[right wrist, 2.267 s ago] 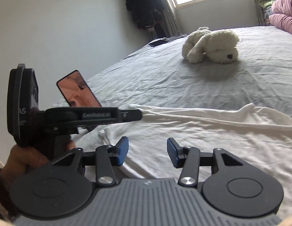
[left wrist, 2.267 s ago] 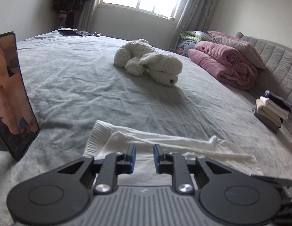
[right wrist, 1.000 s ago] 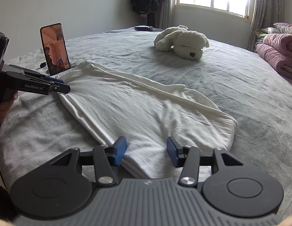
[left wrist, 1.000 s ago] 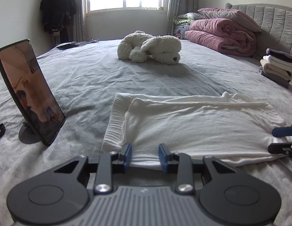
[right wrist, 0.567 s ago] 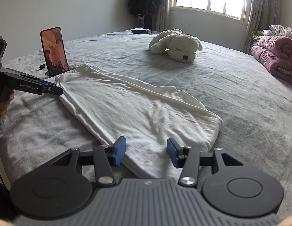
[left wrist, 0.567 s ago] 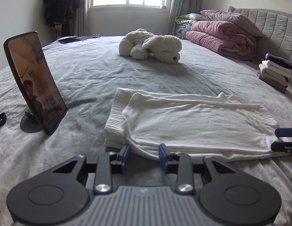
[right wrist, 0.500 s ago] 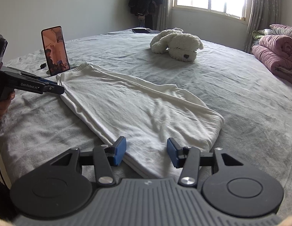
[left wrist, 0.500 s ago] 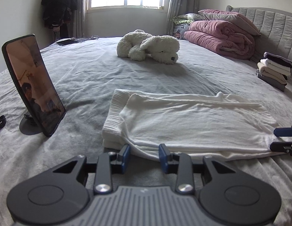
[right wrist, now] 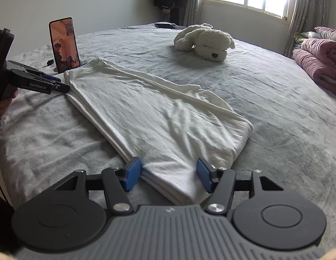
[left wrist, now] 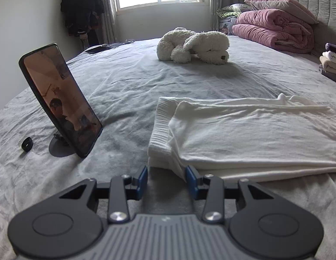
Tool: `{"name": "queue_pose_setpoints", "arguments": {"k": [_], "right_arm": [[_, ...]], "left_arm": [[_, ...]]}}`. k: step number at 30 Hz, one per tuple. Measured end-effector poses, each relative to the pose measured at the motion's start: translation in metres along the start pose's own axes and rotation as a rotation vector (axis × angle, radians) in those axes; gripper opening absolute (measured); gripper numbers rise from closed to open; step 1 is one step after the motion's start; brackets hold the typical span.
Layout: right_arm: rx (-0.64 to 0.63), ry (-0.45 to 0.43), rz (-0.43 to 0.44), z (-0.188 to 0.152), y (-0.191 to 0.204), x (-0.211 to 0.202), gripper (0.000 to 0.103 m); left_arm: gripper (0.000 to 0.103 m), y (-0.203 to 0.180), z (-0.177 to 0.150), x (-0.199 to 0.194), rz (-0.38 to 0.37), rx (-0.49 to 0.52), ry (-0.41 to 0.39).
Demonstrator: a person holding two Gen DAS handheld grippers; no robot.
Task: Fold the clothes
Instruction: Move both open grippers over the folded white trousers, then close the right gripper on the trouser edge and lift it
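A white garment (left wrist: 243,134) lies folded lengthwise on the grey bed sheet (left wrist: 124,82), its ribbed waistband (left wrist: 159,127) to the left. My left gripper (left wrist: 166,178) is open just short of the waistband's near corner, whose edge reaches between the blue pads (left wrist: 143,177). In the right wrist view the white garment (right wrist: 150,112) runs diagonally. My right gripper (right wrist: 168,174) is open, with the hem end's near corner lying between its fingers. The left gripper (right wrist: 63,87) shows at the far waistband end, held by a hand (right wrist: 3,104).
A phone on a stand (left wrist: 61,99) leans left of the waistband, a small black object (left wrist: 27,144) beside it. A white plush dog (left wrist: 194,45) lies mid-bed. Rolled pink quilts (left wrist: 274,30) and a stack of folded clothes (left wrist: 330,62) sit at the right.
Both grippers have closed in on the garment's near edge. The right gripper's fingers stand a little wider and now straddle the hem corner. The garment lies unmoved.
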State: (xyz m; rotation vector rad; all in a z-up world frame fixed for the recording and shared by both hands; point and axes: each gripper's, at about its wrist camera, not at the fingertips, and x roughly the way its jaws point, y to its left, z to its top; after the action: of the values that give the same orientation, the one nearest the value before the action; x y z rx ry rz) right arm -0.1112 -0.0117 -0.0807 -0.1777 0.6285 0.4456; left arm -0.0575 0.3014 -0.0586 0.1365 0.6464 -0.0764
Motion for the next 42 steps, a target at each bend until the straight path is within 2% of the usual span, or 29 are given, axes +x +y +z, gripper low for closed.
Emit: {"name": "queue_pose_setpoints", "arguments": {"k": [3,6,10,13,16,18,21,23,25,29,30,33,37,40,42], "right_arm": [[0.043,-0.027,0.020,0.005,-0.009,-0.006,0.059],[0.086,-0.073,-0.007,0.012,-0.023,-0.007,0.059],[0.141,-0.101,-0.043,0.019,-0.041,0.003,0.057],[0.171,-0.109,-0.052,0.022,-0.051,0.012,0.048],[0.195,-0.112,-0.047,0.022,-0.060,0.022,0.045],[0.210,-0.109,-0.037,0.022,-0.066,0.028,0.044],[0.247,-0.094,-0.034,0.021,-0.080,0.038,0.037],[0.271,-0.083,-0.032,0.020,-0.090,0.044,0.033],[0.304,-0.080,-0.027,0.021,-0.100,0.047,0.024],[0.348,-0.067,0.003,0.030,-0.116,0.046,0.026],[0.355,-0.057,0.017,0.033,-0.119,0.043,0.033],[0.367,-0.017,0.047,0.041,-0.130,0.035,0.038],[0.484,0.062,0.112,0.035,-0.149,0.032,0.039],[0.652,0.082,0.210,0.018,-0.161,0.038,0.039],[0.748,0.060,0.246,0.008,-0.166,0.043,0.039]], "left_arm": [[0.040,0.000,0.005,-0.014,-0.006,-0.025,-0.053],[0.041,-0.004,0.013,-0.027,-0.032,-0.056,-0.121],[0.042,-0.020,0.022,-0.028,-0.132,-0.074,-0.176],[0.043,-0.040,0.025,-0.017,-0.183,-0.040,-0.168],[0.043,-0.057,0.024,-0.002,-0.203,0.004,-0.135],[0.043,-0.063,0.022,0.009,-0.207,0.022,-0.106],[0.046,-0.070,0.015,0.023,-0.189,0.064,-0.055],[0.048,-0.071,0.012,0.024,-0.178,0.087,-0.058],[0.051,-0.071,0.012,0.021,-0.169,0.089,-0.058],[0.053,-0.078,0.015,0.014,-0.156,0.122,-0.073],[0.054,-0.082,0.017,0.012,-0.164,0.133,-0.083],[0.055,-0.104,0.022,0.003,-0.238,0.157,-0.121],[0.055,-0.134,0.028,-0.009,-0.340,0.186,-0.168],[0.055,-0.165,0.028,-0.008,-0.457,0.204,-0.158],[0.055,-0.186,0.024,-0.003,-0.504,0.242,-0.132]]}}
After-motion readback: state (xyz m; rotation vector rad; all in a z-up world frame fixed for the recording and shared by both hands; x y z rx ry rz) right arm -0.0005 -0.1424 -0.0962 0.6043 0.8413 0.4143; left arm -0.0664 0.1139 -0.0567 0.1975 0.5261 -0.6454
